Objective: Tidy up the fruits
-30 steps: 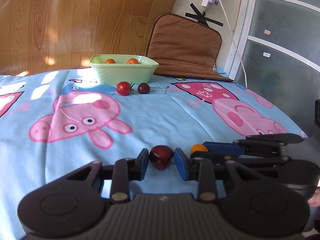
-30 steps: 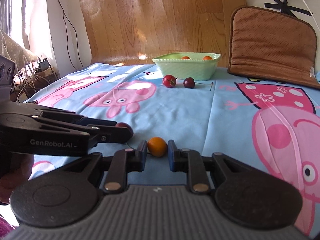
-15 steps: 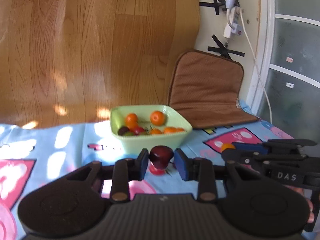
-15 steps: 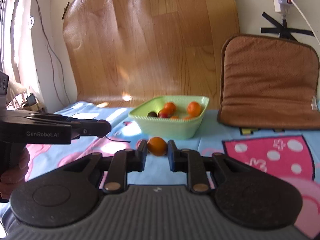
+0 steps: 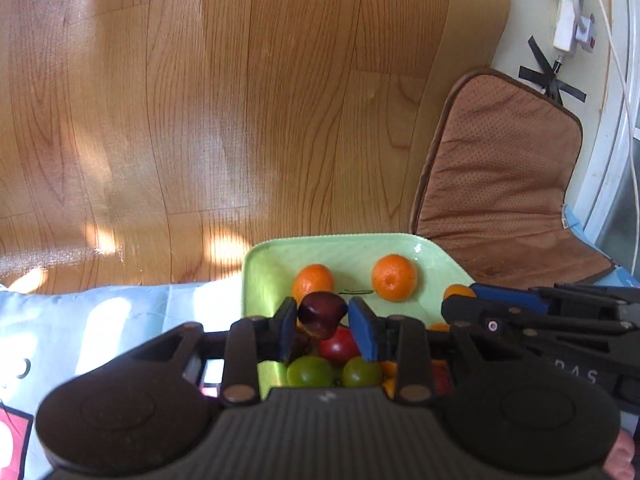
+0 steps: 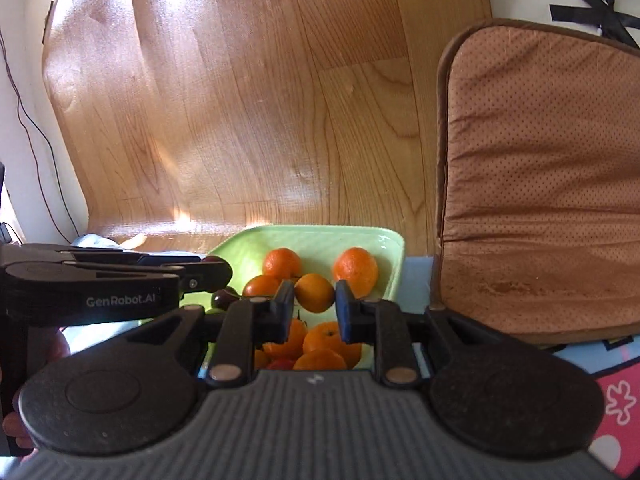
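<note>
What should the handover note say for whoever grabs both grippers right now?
Left gripper: shut on a dark red fruit, over the green tray.
Right gripper: holding a small orange fruit over the same tray; its jaws have just been opening slightly.
Tray already holds oranges, green grapes and a red fruit.
Left to do: release both fruits into the tray.

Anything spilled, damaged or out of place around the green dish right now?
Nothing stands out. The green dish sits level with its fruit inside. The left gripper holds a dark red fruit and the right gripper a small orange fruit, both over the dish. Nothing looks spilled or damaged.
</note>
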A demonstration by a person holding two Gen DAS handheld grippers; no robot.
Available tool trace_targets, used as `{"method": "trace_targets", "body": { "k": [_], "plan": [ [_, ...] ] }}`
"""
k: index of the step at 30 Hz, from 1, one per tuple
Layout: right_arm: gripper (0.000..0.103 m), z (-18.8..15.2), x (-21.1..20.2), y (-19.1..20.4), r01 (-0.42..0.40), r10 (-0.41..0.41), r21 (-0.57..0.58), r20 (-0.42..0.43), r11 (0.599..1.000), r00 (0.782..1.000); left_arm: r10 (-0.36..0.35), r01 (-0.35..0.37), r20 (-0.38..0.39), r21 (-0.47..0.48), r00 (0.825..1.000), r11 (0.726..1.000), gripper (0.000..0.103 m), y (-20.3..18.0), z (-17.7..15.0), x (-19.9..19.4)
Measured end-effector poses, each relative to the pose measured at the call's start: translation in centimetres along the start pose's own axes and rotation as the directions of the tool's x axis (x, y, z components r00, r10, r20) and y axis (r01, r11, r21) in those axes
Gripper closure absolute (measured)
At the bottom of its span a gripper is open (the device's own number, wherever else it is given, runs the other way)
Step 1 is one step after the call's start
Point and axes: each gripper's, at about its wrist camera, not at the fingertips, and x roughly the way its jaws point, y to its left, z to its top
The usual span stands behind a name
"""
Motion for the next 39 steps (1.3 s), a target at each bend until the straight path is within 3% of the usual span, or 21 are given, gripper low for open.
{"method": "trace_targets", "body": {
  "k": [4,9,13,19,24,30,39],
  "plan": [
    [0.073,0.5,-0.6,0.0,0.021,-0.021,0.009,0.03,1.0,0.999,0.007,-0.006,0.023,-0.035,1.0,0.999,0.067,0.6,0.5,-0.5],
    [0.073,1.2,-5.0,-0.1,0.006,-0.011,0.049,0.109,0.999,0.994,-0.007,0.016,0.113,-0.08,0.994,0.997,0.066,1.5,1.4,-5.8],
    [0.07,-1.4,-10.7,0.7,-0.029,0.013,0.099,0.157,0.995,0.988,0.033,-0.027,0.143,-0.043,0.989,0.999,0.064,0.1,-2.1,-10.9],
    [0.07,-8.9,-15.9,3.2,-0.011,0.0,0.126,0.093,0.992,0.996,0.062,-0.061,0.031,-0.032,0.998,0.998,0.063,-3.3,-10.8,-14.3],
    [0.07,-12.0,-16.8,4.7,0.004,-0.004,0.103,0.002,0.995,1.0,0.106,-0.107,-0.029,-0.025,0.994,0.994,0.063,-4.8,-14.9,-15.3],
    [0.07,-13.1,-17.6,4.8,0.025,-0.027,0.111,0.019,0.993,0.999,0.168,-0.168,-0.009,-0.031,0.986,0.985,0.063,-4.9,-16.0,-16.5],
    [0.07,-13.5,-18.0,4.8,0.021,-0.024,0.103,0.028,0.994,0.999,0.189,-0.189,-0.007,-0.043,0.982,0.981,0.063,-4.8,-16.1,-16.4]
  ]
}}
